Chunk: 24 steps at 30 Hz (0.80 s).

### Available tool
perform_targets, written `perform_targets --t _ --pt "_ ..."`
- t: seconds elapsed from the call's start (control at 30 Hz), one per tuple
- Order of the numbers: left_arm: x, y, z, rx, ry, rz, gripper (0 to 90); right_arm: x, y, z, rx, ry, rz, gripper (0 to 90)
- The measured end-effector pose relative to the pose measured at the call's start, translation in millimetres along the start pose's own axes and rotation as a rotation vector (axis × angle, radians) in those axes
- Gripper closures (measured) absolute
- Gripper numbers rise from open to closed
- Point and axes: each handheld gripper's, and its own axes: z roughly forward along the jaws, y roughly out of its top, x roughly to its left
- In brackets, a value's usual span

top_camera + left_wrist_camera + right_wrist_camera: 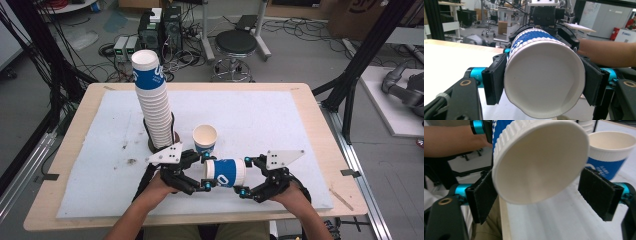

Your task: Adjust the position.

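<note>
While the left gripper (206, 172) jaws clamp the mouth end of a blue-and-white ribbed paper cup (226, 172) held sideways above the table's near edge, the right gripper (245, 176) jaws stand apart around its base, seemingly not yet gripping. Behind stands an upright single cup (205, 138); farther left, the tall cup stack (153, 102). Separation looks unfinished.

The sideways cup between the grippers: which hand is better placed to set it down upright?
Probably left. The left gripper already clamps the sideways cup; the right gripper has a visible gap at one pad.
</note>
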Motion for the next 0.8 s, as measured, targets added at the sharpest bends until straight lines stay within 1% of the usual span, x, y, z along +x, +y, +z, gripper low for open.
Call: perform_targets --t 0.07,0.13,0.2,0.37,0.5,0.63,0.7,0.8 --pt "-0.5 0.0 1.4 -0.002 -0.008 -0.002 30.1 -0.3 0.4 2.7 -0.003 0.027 0.006 16.2" --pt "-0.8 -0.3 1.9 0.001 -0.013 -0.003 30.1 0.4 0.8 4.9 -0.006 0.038 0.002 16.3" --pt "-0.5 -0.7 1.2 0.0 -0.015 -0.006 30.1 1.5 1.0 5.5 -0.004 0.029 -0.009 17.4" --pt "0.0 -1.6 -0.4 -0.003 -0.021 -0.014 30.5 2.3 3.1 0.7 -0.033 0.031 -0.034 20.6" --pt "0.1 -1.6 -0.7 -0.003 -0.023 -0.014 31.2 2.5 4.8 -2.0 -0.04 0.033 -0.047 24.2" --pt "0.1 -1.7 -1.3 0.01 -0.021 -0.008 31.7 2.3 4.8 -3.3 -0.028 0.036 -0.053 27.2" --pt "-0.3 -2.0 -1.0 0.016 -0.018 -0.01 31.7 2.0 4.7 -3.1 -0.022 0.038 -0.057 27.8" --pt "-0.7 -2.4 -0.7 0.028 -0.009 -0.009 31.3 1.6 4.7 -2.8 -0.006 0.037 -0.051 27.9"
